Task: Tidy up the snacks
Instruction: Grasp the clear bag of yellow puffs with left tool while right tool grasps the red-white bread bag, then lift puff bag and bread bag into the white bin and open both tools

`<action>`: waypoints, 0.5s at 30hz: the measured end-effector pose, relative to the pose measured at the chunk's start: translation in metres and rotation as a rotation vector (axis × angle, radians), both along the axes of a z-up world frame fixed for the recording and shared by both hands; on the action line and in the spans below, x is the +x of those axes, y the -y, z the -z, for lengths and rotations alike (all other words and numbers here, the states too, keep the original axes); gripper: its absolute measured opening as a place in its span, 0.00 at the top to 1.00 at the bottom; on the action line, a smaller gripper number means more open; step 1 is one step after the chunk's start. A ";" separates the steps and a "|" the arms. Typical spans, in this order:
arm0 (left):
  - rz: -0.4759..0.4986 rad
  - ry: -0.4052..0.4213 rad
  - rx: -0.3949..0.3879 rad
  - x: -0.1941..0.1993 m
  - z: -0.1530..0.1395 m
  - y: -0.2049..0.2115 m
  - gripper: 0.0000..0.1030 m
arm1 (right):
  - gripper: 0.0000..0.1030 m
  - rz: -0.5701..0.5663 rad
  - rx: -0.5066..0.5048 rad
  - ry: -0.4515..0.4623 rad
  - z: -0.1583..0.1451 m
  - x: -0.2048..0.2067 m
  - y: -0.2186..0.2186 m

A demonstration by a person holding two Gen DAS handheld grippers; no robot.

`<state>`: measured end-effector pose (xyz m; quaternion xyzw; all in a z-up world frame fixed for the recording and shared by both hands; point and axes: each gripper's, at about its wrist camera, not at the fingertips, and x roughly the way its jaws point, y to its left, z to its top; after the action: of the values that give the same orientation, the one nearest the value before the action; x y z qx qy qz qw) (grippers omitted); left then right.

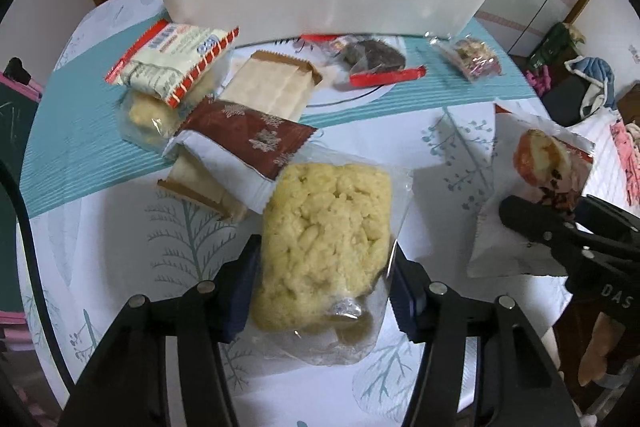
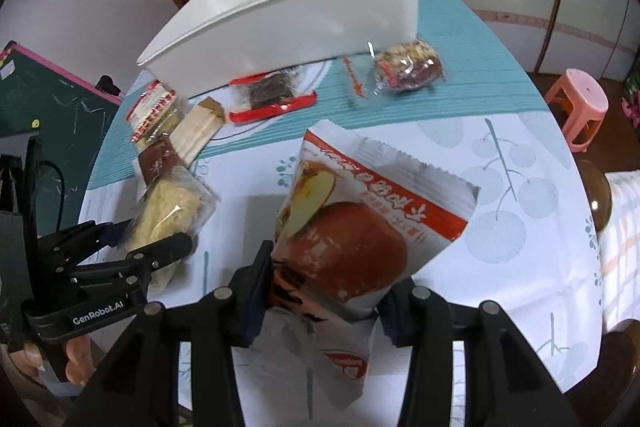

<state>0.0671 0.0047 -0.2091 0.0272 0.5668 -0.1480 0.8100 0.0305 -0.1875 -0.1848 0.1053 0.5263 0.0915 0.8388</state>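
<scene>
Round table (image 1: 460, 155) in white-and-teal leaf-print cloth, white bin (image 1: 320, 3) at far edge, snack packets (image 1: 248, 99) heaped near left, nut bar (image 1: 474, 61) far right

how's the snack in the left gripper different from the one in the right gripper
The puffed rice cake is in clear wrap, its pale yellow contents visible; the apple packet is opaque white and red, printed with an apple picture. In the right wrist view the rice cake lies low by the tablecloth, while the apple packet tilts upward. Shared: each sits between the fingers of a gripper, left gripper and right gripper.
</scene>
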 end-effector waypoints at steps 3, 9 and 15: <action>0.018 0.034 -0.006 -0.007 -0.013 0.000 0.45 | 0.56 -0.010 0.003 0.012 -0.005 -0.001 -0.002; 0.059 0.119 -0.003 -0.018 -0.041 0.008 0.45 | 0.56 -0.031 0.002 0.043 -0.018 -0.006 -0.007; 0.086 0.214 0.002 -0.028 -0.068 0.010 0.45 | 0.56 -0.051 -0.004 0.079 -0.032 -0.010 -0.013</action>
<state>0.0388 -0.0050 -0.1410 0.0683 0.4754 -0.1783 0.8588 0.0206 -0.1748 -0.1524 0.0865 0.4954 0.1156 0.8566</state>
